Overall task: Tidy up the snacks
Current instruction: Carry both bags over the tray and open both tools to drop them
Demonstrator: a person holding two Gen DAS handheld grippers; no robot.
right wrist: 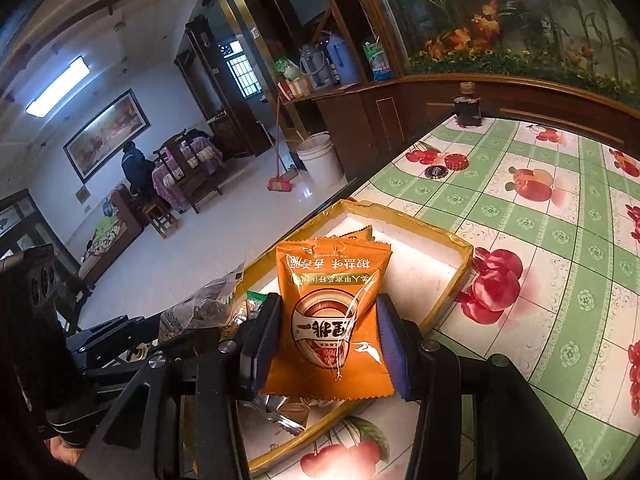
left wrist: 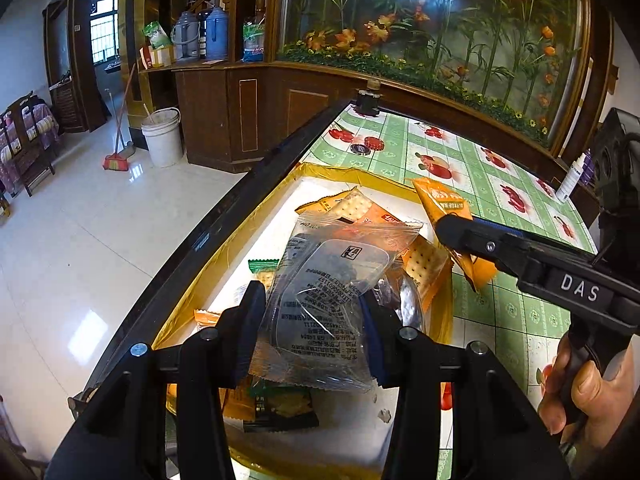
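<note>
— What's over on the left side of the room?

— Pale glossy floor tiles (left wrist: 120, 216), a red broom (left wrist: 117, 160) leaning by a white bucket (left wrist: 162, 136), then dark wooden cabinets (left wrist: 248, 120) with two thermos flasks (left wrist: 202, 34) on the counter. Farther back a person (right wrist: 136, 168) sits at a cloth-covered dining table (right wrist: 188, 164) under a long framed painting (right wrist: 106, 134); I can't make out more at that distance.

— And the desk?

— The desk (left wrist: 472, 168) wears a green checked oilcloth printed with cherries and apples. Near its left edge sits a shallow gold-rimmed tray (left wrist: 256, 216), white inside, with cracker packets (left wrist: 352, 204) piled in it.

— Is the left gripper holding anything?

— Yes. The left gripper (left wrist: 312, 312) is clamped on a clear plastic snack pack (left wrist: 332, 276), lifted just above the tray's pile.

— The right one?

— The right gripper (right wrist: 328, 340) pinches an orange snack packet (right wrist: 332, 308) by both side edges, over the tray's near right corner.

— Beyond that?

— A dark jar (right wrist: 467, 110) stands at the desk's far edge, two small round lids (right wrist: 448, 166) lie flat nearby, and behind runs a big glass-fronted case of artificial flowers (left wrist: 440, 28). A white bottle (left wrist: 570, 182) stands at the far right.
</note>
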